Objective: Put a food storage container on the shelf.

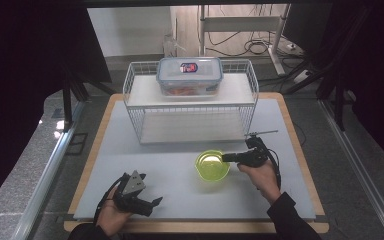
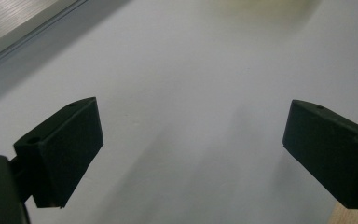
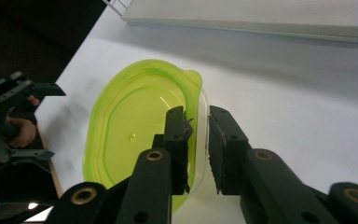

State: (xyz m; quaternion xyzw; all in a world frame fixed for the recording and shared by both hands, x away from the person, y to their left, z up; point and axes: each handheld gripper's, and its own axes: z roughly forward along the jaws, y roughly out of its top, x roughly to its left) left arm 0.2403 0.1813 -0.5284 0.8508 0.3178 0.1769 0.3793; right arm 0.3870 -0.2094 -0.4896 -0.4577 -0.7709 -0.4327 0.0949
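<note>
A translucent yellow-green bowl [image 1: 212,165] sits on the pale grey mat, right of centre. My right gripper [image 1: 225,157] comes in from the right and is shut on the bowl's near rim. In the right gripper view the bowl [image 3: 130,135] lies to the left, with its rim pinched in my right gripper [image 3: 198,116], one jaw inside and one outside. My left gripper [image 1: 152,192] rests low at the front left, open and holding nothing. The left gripper view shows my left gripper [image 2: 193,135] with its jaws wide apart over bare mat.
A white wire rack [image 1: 190,100] stands at the back centre, with a clear lidded storage box [image 1: 190,75] on its top shelf. The mat [image 1: 180,200] lies on a wooden table. The other hand and its gripper [image 3: 9,121] appear beyond the bowl.
</note>
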